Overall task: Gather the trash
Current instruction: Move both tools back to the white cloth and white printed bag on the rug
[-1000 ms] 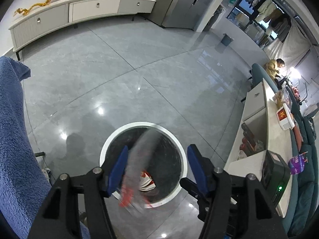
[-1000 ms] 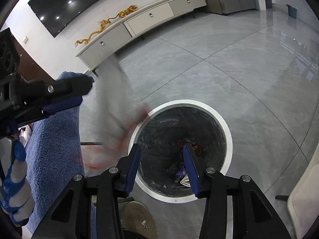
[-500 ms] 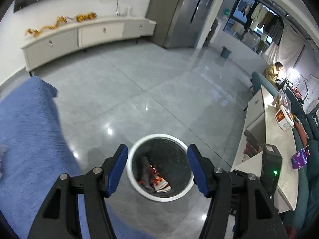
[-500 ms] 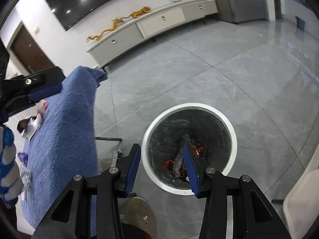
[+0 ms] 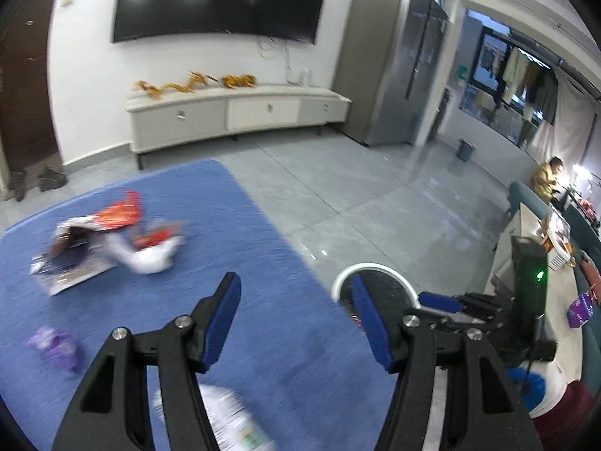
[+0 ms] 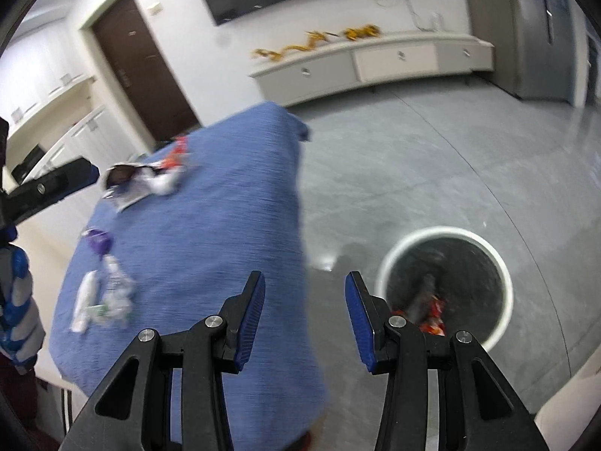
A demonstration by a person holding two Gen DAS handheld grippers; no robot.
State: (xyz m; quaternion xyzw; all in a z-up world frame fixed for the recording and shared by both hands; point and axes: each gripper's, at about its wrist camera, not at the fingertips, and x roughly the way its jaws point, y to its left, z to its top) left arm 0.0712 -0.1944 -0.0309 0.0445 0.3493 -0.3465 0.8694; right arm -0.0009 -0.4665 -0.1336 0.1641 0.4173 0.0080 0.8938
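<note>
My left gripper (image 5: 295, 289) is open and empty above the blue-covered table (image 5: 244, 255). Blurred on the cloth lie a pile of red and white wrappers (image 5: 112, 240), a purple wrapper (image 5: 56, 345) and a white packet (image 5: 233, 417) under the fingers. My right gripper (image 6: 304, 285) is open too, with nothing in it, over the table's edge (image 6: 210, 248). The right wrist view shows the wrapper pile (image 6: 146, 180), the purple wrapper (image 6: 98, 240) and crumpled clear plastic (image 6: 107, 297). The white-rimmed bin (image 6: 443, 230) on the floor to the right holds red wrappers (image 6: 432, 315); its rim (image 5: 360, 266) peeks past the left fingers.
A long white cabinet (image 5: 240, 112) stands under a wall TV, a grey fridge (image 5: 390, 75) to its right, a brown door (image 6: 142, 71) to the left. A counter with a black device (image 5: 529, 282) is at the right; a person (image 5: 548, 176) sits beyond. Grey floor surrounds the bin.
A blurred wrapper fell from the left gripper's side into the bin. Both grippers then rose and swung left from the bin toward the blue table, jaws staying open.
</note>
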